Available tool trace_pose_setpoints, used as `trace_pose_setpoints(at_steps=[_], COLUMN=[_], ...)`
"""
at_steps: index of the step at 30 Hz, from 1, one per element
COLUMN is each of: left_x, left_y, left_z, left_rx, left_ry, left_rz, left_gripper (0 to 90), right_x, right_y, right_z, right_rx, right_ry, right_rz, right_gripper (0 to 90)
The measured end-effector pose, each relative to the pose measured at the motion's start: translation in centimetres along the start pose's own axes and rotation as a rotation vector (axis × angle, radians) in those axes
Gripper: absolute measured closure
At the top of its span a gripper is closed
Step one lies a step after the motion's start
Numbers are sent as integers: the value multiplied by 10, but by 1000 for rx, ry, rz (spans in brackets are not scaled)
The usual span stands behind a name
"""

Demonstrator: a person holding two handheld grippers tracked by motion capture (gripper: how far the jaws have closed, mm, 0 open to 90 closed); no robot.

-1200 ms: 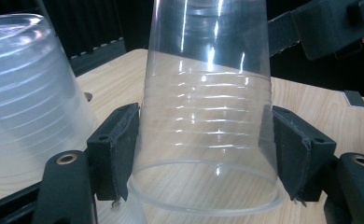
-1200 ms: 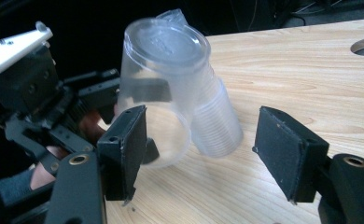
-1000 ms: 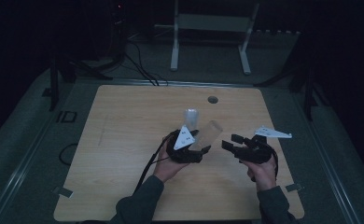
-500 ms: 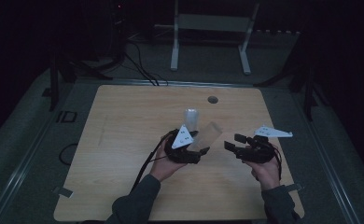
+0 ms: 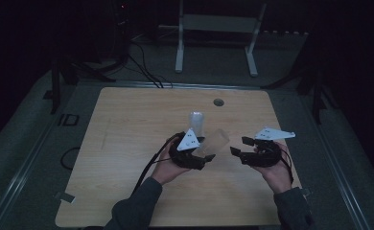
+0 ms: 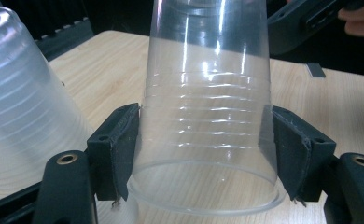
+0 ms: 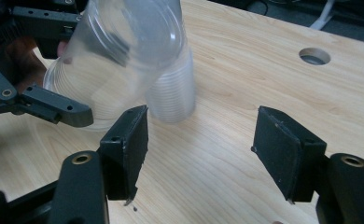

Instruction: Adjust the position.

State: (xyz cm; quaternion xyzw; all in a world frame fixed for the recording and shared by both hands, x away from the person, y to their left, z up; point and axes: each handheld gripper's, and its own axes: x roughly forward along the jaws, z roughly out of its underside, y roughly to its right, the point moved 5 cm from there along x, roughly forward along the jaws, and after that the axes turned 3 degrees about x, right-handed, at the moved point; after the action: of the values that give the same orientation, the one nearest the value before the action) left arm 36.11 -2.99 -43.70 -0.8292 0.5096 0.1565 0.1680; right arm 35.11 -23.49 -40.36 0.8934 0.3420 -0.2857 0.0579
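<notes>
Progress — judged as mid-way: one clear plastic cup (image 6: 208, 116) lifted off the table (image 5: 127, 124) and clamped in the left gripper (image 5: 205, 154); second step, whatever follows with the stack, not yet done.

Left gripper: clenched on the cup, black pads (image 6: 117, 149) pressed against both sides of the wall just above the rim, wide mouth turned toward the camera of the left gripper view, closed bottom pointing away.

Right gripper (image 5: 239, 146): released, jaws spread wide over bare wood, nothing between them, near the cup but apart from it.

Location of held cup: above the table's middle, between the two grippers in the high view, tilted, just in front of the stack.

Stack of cups (image 7: 173, 93): inverted, standing on the table beside the held one, not touched by either gripper; number in the stack cannot be told.

Appearance of cup: transparent, thin-walled, tapered, ringed with fine horizontal ribs, rolled rim — wood grain visible through it; likely easy to dent under a hard squeeze.

Other: round cable hole (image 7: 314, 56) in the tabletop, well apart.
</notes>
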Motion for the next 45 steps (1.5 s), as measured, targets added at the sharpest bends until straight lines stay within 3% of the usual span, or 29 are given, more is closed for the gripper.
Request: trace_pose_setpoints(at_steps=[7,22,27,45], left_x=[0,-3,-4,-10], left_y=[-1,-4,-4,-9], left_z=[1,-2,-5,-16], left_rx=[9,36,62,127], left_ry=[-20,-61,-81,-122], left_rz=[7,28,43,59], left_gripper=[302,303,303,302], right_x=[-1,-1,-1,-1], right_y=[-4,0,-1,2], right_z=[-3,-4,-8,-13], right_rx=[-95,-195,-251,-303], right_ry=[-57,-161,-208,-265], right_rz=[34,40,32,32], right_gripper=[351,351,351,352])
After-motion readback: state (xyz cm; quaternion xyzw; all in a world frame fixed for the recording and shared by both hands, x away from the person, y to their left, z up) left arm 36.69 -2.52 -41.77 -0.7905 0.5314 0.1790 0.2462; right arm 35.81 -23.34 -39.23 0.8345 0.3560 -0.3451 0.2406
